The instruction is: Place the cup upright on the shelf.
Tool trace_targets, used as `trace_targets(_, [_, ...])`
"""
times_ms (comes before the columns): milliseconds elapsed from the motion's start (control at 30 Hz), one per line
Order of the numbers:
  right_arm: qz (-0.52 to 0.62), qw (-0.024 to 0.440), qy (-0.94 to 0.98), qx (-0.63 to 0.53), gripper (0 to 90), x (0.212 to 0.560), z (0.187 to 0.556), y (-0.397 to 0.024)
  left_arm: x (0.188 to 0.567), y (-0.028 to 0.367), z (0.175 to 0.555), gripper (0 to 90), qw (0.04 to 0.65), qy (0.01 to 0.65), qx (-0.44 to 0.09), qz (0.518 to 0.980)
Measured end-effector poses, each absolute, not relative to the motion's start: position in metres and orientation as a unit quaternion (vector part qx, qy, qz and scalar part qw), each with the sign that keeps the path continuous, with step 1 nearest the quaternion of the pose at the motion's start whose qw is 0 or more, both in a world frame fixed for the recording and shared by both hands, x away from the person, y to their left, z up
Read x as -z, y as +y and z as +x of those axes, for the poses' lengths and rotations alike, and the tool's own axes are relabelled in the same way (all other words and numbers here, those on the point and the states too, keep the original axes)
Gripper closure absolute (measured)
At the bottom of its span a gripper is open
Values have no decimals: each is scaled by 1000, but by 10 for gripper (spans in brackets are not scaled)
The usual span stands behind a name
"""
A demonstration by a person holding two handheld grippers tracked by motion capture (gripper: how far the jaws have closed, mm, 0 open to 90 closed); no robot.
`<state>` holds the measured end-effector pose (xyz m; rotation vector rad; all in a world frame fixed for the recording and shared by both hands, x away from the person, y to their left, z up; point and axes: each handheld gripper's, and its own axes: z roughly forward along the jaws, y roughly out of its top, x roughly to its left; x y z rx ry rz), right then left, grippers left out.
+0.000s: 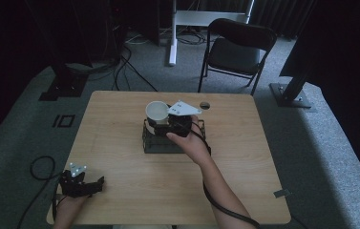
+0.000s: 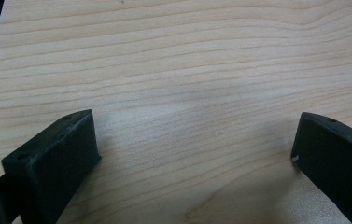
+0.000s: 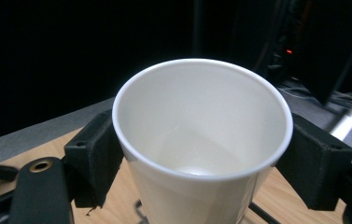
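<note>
A white paper cup (image 1: 156,110), empty inside, is held a little above the middle of the wooden table (image 1: 120,157). My right gripper (image 1: 159,120) is shut on it. In the right gripper view the two black pads press the cup (image 3: 201,140) from either side just below its rim, with the right gripper (image 3: 206,163) around it. Under the cup stands a black wire rack (image 1: 161,143). My left gripper (image 1: 98,186) rests at the table's front left corner. In the left gripper view the left gripper (image 2: 192,154) is open with bare wood between its fingers (image 2: 57,158).
A small round hole (image 1: 205,105) sits in the tabletop behind the rack. A black folding chair (image 1: 235,47) and a white desk leg (image 1: 173,33) stand beyond the far edge. A cable (image 1: 41,167) loops on the floor at the left.
</note>
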<state>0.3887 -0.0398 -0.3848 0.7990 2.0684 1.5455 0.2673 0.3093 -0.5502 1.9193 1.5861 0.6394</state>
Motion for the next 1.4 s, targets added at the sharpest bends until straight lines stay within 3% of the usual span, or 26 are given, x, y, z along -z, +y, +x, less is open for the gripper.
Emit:
trace_targets(700, [358,244,747,-504,205,418,411,-82,550,309,267,7,282,592,-239,716])
trace_targets(1400, [378,228,754,-487,205,448,419,-82,550,309,267,7,282,592,-239,716])
